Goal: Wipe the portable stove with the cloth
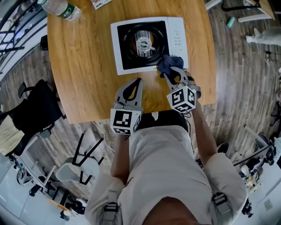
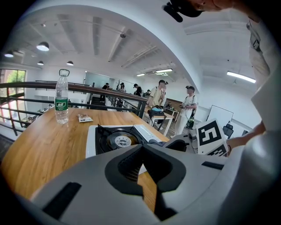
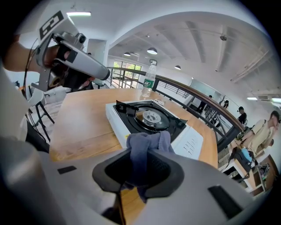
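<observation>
Gripping bunched blue cloth (image 3: 148,148), right gripper (image 3: 147,154) beside square white stove (image 3: 189,141)

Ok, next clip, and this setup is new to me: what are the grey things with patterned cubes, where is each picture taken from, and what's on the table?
There is no robot here. A person holds a hand-held two-jaw gripper in each hand, and the patterned cubes are part of the grippers. The head view comes from a camera on the person's head, looking down. The left and right gripper views come from cameras riding on each gripper, looking along its jaws. On the wooden table sit a white portable stove with a black burner top and a water bottle at the far left. The right gripper is shut on a blue cloth at the stove's near right corner. The left gripper is shut on nothing.
</observation>
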Demonstrator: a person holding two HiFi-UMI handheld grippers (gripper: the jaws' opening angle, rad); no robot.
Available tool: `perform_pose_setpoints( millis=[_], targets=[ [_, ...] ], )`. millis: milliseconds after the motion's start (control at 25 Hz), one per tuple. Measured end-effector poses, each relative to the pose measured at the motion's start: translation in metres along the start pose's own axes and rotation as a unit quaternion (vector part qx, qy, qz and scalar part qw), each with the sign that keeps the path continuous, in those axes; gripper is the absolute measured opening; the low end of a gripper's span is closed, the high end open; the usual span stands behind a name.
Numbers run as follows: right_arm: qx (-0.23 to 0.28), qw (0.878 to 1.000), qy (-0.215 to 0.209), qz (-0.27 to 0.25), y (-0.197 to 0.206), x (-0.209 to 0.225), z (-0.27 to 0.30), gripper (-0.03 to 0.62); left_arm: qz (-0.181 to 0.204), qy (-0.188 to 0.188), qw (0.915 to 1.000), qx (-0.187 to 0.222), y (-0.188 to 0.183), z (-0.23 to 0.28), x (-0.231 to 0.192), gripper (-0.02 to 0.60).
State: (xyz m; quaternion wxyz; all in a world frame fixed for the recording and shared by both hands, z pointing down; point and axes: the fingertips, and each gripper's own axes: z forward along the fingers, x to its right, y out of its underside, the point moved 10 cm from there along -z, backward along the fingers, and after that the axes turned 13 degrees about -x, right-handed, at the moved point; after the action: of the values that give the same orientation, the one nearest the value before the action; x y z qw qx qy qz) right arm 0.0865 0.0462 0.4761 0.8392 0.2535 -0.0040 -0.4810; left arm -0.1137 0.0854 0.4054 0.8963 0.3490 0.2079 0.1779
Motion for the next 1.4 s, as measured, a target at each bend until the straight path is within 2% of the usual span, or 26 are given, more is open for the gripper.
perform_pose_setpoints(
  millis=[360, 640, 1400],
  targets=[
    [0.022, 1.0, 0.005, 0.015, -0.005, -0.011, -0.01, 0.095, -0.006, -0.005, 1.0, 0.0, 0.002, -0.001, -0.006, 0.015],
    [0.018, 1.0, 0.009, 0.019, -0.017, -0.025, 0.003, 0.095, -0.011, -0.009, 0.9999, 0.004, 0.005, -0.009, -0.01, 0.015],
    [0.047, 0.997, -0.033, -0.055, -0.08, -0.062, 0.027, 0.095, -0.053, -0.046, 0.9974, 0.015, 0.029, -0.038, -0.039, 0.015]
  ],
)
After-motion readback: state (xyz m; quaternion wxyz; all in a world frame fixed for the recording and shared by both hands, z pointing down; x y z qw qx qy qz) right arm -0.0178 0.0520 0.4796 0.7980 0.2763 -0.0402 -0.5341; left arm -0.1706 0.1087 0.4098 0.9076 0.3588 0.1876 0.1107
